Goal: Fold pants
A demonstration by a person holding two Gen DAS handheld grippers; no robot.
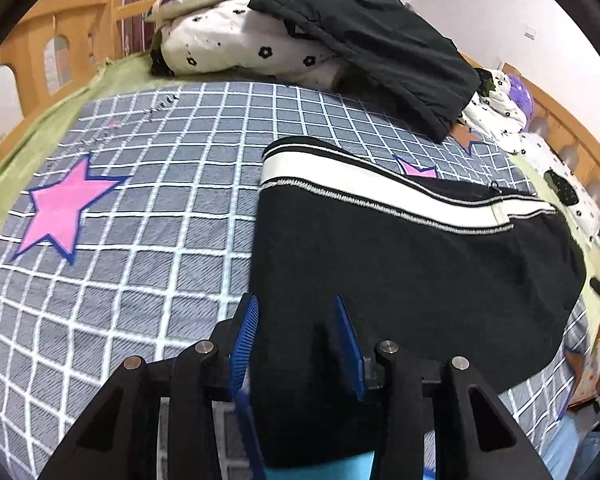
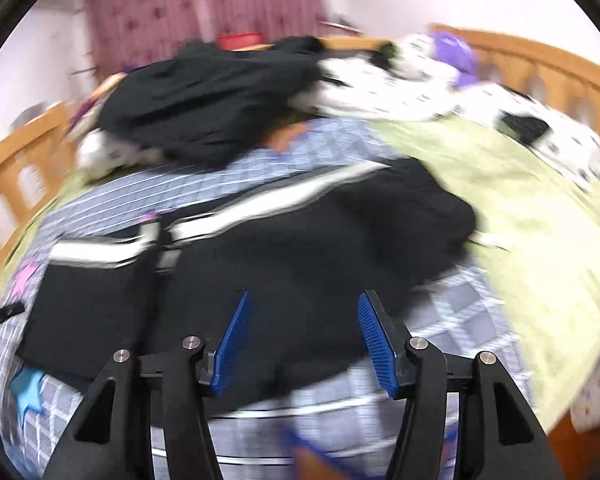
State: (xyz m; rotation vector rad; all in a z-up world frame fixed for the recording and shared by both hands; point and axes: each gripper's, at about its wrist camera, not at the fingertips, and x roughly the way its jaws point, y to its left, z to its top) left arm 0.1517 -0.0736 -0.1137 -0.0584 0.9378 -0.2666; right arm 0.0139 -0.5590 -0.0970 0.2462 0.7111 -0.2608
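Plainly, the pants lie flat on the checked bedspread, a black slab with a white side stripe that gives us their long axis: in the left wrist view it runs from the middle of the frame toward the right edge, and in the right wrist view it slants from the lower left up toward the centre. We judge them already doubled over at least once, though the blur leaves the number of layers uncertain. Both tools sit just in front of the near edge of the cloth. The left gripper has its jaws apart, with the cloth's left edge in the gap between them; the blue pads do not look pressed on the cloth, so we read it as not gripped. The right gripper has its jaws wider apart over the near hem, with nothing clamped. So the pants lie ahead of and below both pairs of jaws, the left nearer the left end, the right nearer the middle. Much stays hard to read: the right wrist view is smeared by motion, the far right end of the pants bunches into a dark lump whose shape we cannot make out, and the lowest part of the cloth is hidden behind the left tool's body.
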